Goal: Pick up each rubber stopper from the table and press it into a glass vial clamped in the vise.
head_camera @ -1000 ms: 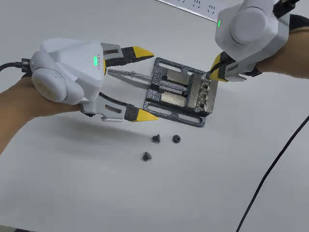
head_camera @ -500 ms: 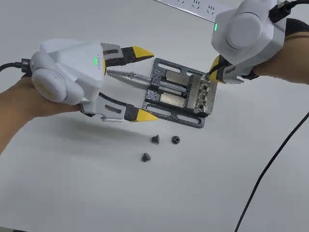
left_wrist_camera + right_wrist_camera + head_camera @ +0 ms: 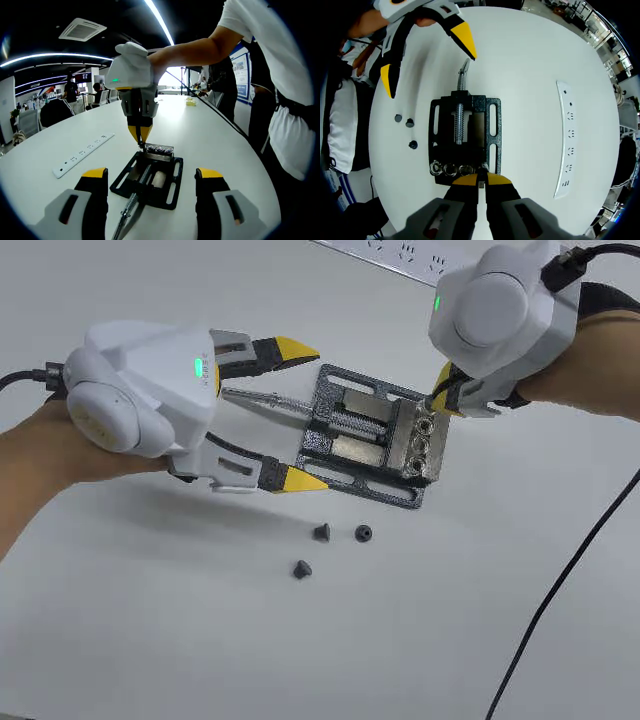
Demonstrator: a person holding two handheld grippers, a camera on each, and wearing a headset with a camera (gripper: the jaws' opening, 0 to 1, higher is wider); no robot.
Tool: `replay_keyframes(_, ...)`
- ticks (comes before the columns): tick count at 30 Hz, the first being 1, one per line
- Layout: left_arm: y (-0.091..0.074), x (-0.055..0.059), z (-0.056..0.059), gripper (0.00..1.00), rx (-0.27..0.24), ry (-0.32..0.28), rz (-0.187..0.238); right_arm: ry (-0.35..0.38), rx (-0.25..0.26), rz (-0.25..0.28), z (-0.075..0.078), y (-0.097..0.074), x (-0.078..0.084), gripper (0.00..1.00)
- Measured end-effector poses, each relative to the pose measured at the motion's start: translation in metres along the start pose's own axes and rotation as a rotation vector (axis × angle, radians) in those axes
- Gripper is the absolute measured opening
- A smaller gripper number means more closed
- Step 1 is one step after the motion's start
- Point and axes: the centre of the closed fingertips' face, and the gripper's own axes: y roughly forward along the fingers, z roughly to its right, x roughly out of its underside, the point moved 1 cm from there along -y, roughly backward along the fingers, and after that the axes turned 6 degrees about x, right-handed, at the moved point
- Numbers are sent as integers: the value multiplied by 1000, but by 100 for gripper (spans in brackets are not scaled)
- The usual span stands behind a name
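A black vise [image 3: 372,435] stands on the white table and clamps a row of glass vials [image 3: 420,446]. My right gripper [image 3: 437,401] hangs over the far end of that row, shut, with a small dark rubber stopper at its tips [image 3: 141,145]. In the right gripper view the shut jaws meet just beside three open vials [image 3: 451,169]. My left gripper [image 3: 300,415] is open, with its jaws on either side of the vise's screw handle [image 3: 262,397] and touching nothing. Three loose black stoppers [image 3: 322,531] [image 3: 364,532] [image 3: 302,568] lie in front of the vise.
A white power strip [image 3: 400,252] lies along the table's far edge. A black cable [image 3: 560,590] trails across the table at the right. A person in a white shirt [image 3: 270,75] stands by the table.
My right gripper has shifted a little to the left over the vial end of the vise. The left gripper, the vise and the loose stoppers have stayed put.
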Motion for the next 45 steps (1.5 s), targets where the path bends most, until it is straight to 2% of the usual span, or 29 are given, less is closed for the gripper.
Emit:
replay_keyframes(20, 8, 0, -1, 69, 19, -1, 2, 4, 29, 11, -2, 0, -1, 3)
replay_keyframes(28, 5, -3, 1, 69, 17, 7, -4, 4, 27, -16, -3, -1, -2, 3)
replay_keyframes(35, 3, -6, 2, 69, 12, 11, -6, 0, 37, 5, -2, -2, -2, 4)
replay_keyframes(45, 0, -9, 5, 69, 3, 18, -16, 32, 17, 45, -1, -2, 0, 5)
